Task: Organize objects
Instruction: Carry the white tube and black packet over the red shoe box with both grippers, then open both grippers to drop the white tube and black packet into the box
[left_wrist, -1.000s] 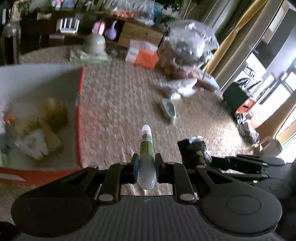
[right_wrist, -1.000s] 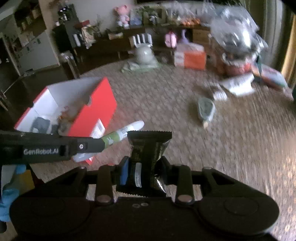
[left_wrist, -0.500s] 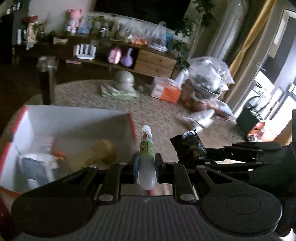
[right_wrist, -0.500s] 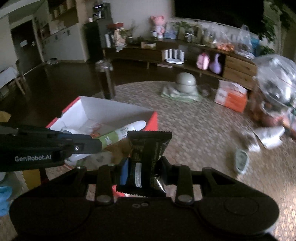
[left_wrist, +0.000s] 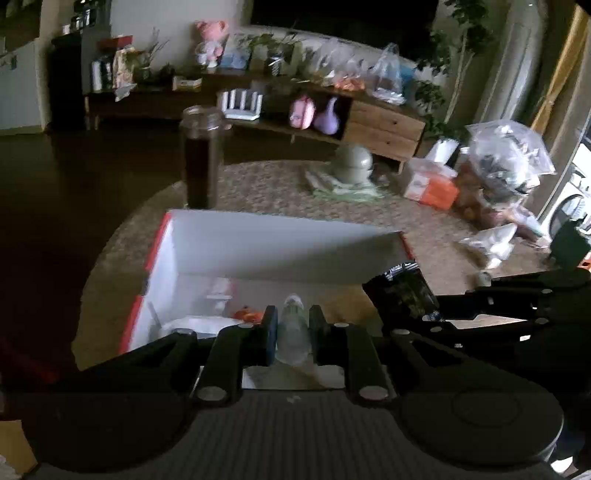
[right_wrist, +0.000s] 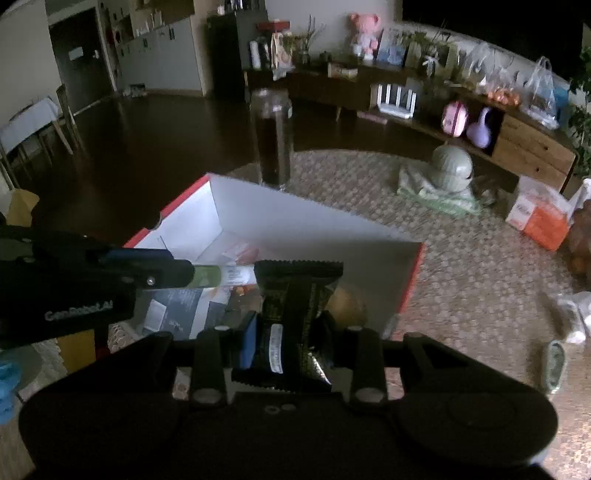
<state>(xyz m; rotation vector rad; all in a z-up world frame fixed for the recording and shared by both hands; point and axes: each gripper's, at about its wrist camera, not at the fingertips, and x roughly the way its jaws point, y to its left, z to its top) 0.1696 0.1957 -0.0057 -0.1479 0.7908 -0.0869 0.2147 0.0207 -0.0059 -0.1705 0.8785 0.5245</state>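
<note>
My left gripper (left_wrist: 291, 334) is shut on a small white and green tube (left_wrist: 293, 332); it points forward over the open red box (left_wrist: 280, 247). The tube also shows in the right wrist view (right_wrist: 221, 276), held level above the box (right_wrist: 295, 225). My right gripper (right_wrist: 288, 341) is shut on a dark snack packet (right_wrist: 295, 306) over the box's near right part. The packet shows in the left wrist view (left_wrist: 404, 293) too. Inside the box lie several items, among them a round brownish one (right_wrist: 347, 306).
A tall dark bottle (right_wrist: 271, 136) stands just behind the box on the woven rug (right_wrist: 461, 266). A green helmet (right_wrist: 452, 164), an orange and white pack (right_wrist: 539, 214) and plastic bags (left_wrist: 506, 158) lie further right. A small oval item (right_wrist: 556, 363) lies on the rug at right.
Both grippers have swung left from the open rug to above the red box, each still holding its object. The view has darkened.
</note>
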